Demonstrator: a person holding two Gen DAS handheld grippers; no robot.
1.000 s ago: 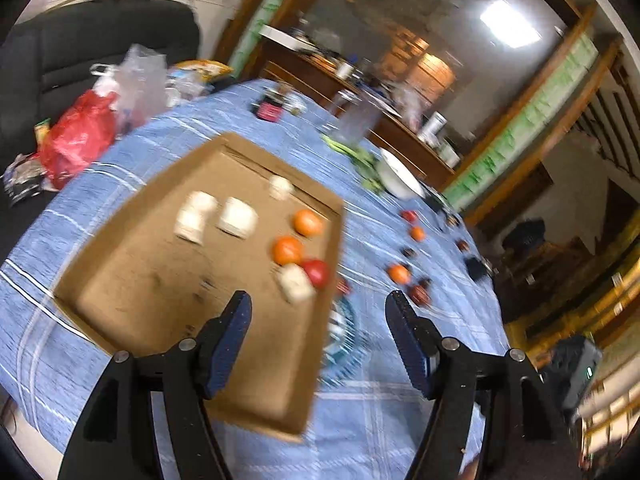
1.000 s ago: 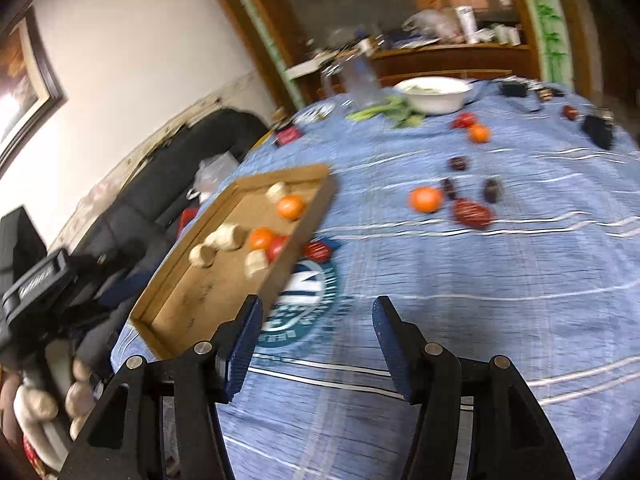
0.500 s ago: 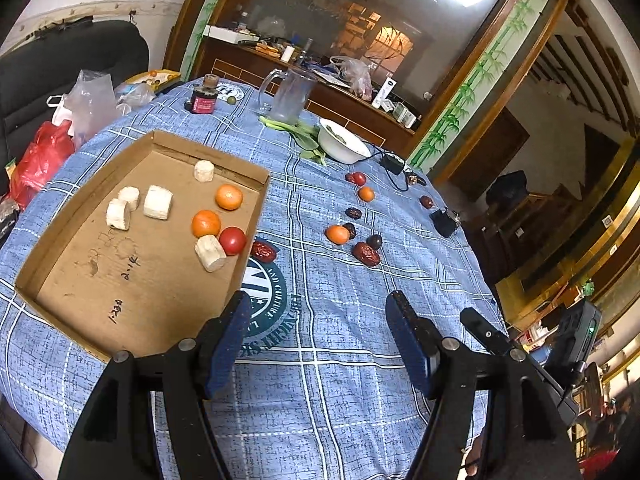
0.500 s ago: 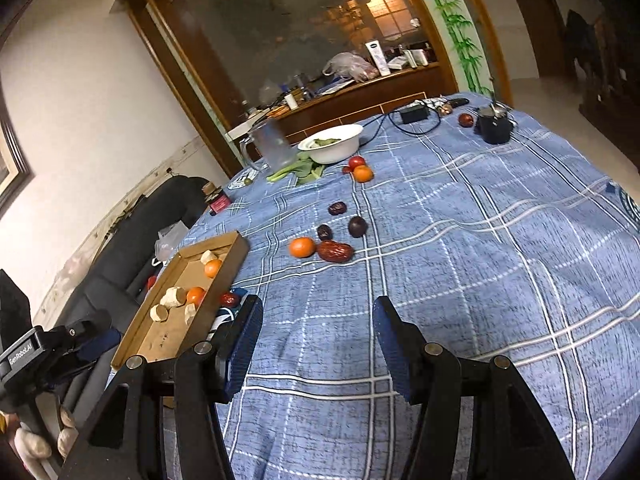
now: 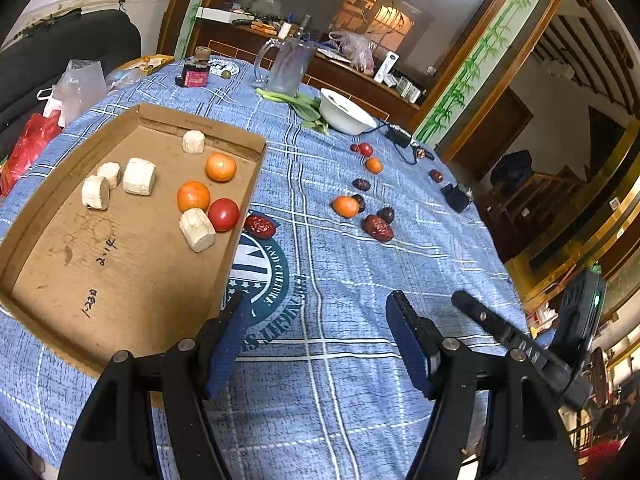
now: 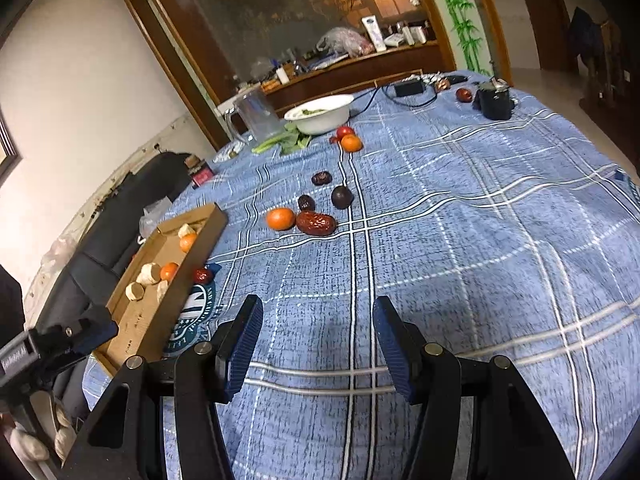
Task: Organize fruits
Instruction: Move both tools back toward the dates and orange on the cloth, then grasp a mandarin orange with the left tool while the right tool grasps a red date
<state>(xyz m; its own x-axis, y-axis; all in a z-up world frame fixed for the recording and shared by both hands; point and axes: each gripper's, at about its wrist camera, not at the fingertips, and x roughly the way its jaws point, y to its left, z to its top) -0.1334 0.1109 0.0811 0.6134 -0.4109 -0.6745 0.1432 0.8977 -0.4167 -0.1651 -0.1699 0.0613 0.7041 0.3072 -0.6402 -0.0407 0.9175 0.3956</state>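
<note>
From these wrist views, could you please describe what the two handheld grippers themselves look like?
Both look alike. The left gripper and right gripper each have two angular matte-black arms with round silver pivot screws, ending in flat fingers faced with dark blue textured pads. No cables, markings or sleeves show.

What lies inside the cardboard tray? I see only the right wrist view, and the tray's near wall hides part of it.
Observer: In the left wrist view a red tomato lies in the cardboard tray, close behind the wall that blocks your view.
Operator: Does this tomato touch something?
Observer: Yes, it rests against a pale chunk on its near side.
Operator: And does the left gripper hold any fruit?
Observer: No. The left gripper is open above the tablecloth, with nothing between its fingers.
</note>
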